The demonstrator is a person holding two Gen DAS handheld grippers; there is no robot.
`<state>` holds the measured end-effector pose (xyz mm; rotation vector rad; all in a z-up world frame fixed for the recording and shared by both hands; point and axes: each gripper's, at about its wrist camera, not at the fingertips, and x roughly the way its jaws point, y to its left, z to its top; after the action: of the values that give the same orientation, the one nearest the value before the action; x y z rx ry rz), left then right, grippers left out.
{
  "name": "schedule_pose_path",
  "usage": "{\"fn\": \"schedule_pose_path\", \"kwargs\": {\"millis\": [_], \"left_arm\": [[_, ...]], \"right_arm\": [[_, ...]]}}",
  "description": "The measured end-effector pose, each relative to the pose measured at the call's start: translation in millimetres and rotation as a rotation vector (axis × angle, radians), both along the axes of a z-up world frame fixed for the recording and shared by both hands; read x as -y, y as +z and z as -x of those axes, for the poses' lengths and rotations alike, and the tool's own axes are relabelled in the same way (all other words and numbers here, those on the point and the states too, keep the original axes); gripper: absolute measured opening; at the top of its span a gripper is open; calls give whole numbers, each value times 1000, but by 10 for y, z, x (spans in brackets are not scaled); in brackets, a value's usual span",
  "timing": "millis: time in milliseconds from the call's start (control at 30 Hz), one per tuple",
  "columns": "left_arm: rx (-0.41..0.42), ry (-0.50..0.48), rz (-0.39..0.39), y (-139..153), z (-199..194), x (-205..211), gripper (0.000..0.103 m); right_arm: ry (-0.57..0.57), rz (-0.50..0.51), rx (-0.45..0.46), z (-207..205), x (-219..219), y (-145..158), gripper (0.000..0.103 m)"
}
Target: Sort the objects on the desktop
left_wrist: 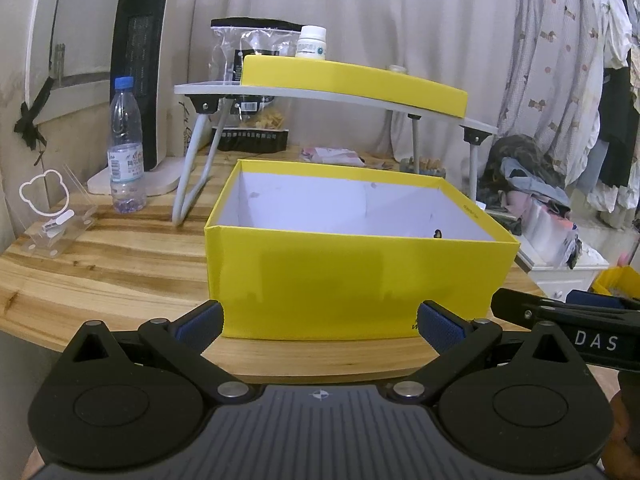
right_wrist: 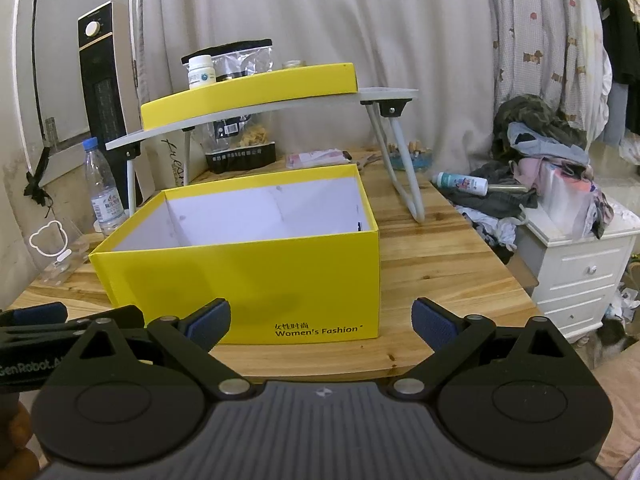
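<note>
- One open yellow box (left_wrist: 352, 284) sits near the front edge of the wooden desk (left_wrist: 100, 264), lid off, white lining showing; the right wrist view reads "Women's Fashion" on its front wall.
- The box floor is hidden behind the near wall in both views; a small dark speck low on the inside right wall is too small to identify.
- One yellow lid (left_wrist: 352, 84) rests on a single grey folding stand (left_wrist: 208, 88) behind the box, one end overhanging the stand's edge.
- One white pill bottle (left_wrist: 311, 42) stands by the lid on the stand, beside one clear zip bag (left_wrist: 240, 46); a small jar (right_wrist: 293, 64) behind the lid shows only its top.
- Under the stand: a bag of pale snacks (right_wrist: 244, 140), a pink packet (right_wrist: 316, 158) and an ashtray-like dish (right_wrist: 416, 156), all partly screened by the stand's legs.
- One water bottle (left_wrist: 125, 148) with a blue cap stands left of the box; one clear bear-outline holder (left_wrist: 52, 216) sits at the desk's left corner.
- One tower heater (right_wrist: 105, 92) stands at the back left, cut off by the stand.
- The left gripper (left_wrist: 320, 322) hovers at the desk's front edge, blue-padded fingers (left_wrist: 200, 322) spread wide and grasping nothing.
- The right gripper (right_wrist: 320, 322) hovers alongside it, fingers (right_wrist: 210, 322) likewise released and empty; each gripper shows at the edge of the other's view, cut off.
- Right of the desk, a heap of clothes (right_wrist: 536, 148) and one white drawer unit (right_wrist: 580, 268); a tube (right_wrist: 462, 182) lies at the heap's edge.
</note>
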<state>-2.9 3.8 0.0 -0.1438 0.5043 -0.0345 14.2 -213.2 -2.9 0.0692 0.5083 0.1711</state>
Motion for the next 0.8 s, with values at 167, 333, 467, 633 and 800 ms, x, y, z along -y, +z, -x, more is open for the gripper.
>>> {"fn": "schedule_pose_path", "kwargs": {"millis": [167,333,467,633,800], "left_arm": [[-37,-9,-20,-21,-71,33,103],[-33,-9,-14,-46,-93,28,103],[-28,-10,-16,-43,-76,26,103],[-27,-10,-17,-41,-73,28,103],[-38,-10,-6,-49,-92,11,103]], "right_arm": [[-3,-8,-20,-58,23,-4,103],[0,6,-17,-62,-7,-6,103],[-1,2,-14,-44,-15,-22,103],[-2,4,-14,-48,-15,-20,103],[-1,1,-18,-53,-13,-23,103]]}}
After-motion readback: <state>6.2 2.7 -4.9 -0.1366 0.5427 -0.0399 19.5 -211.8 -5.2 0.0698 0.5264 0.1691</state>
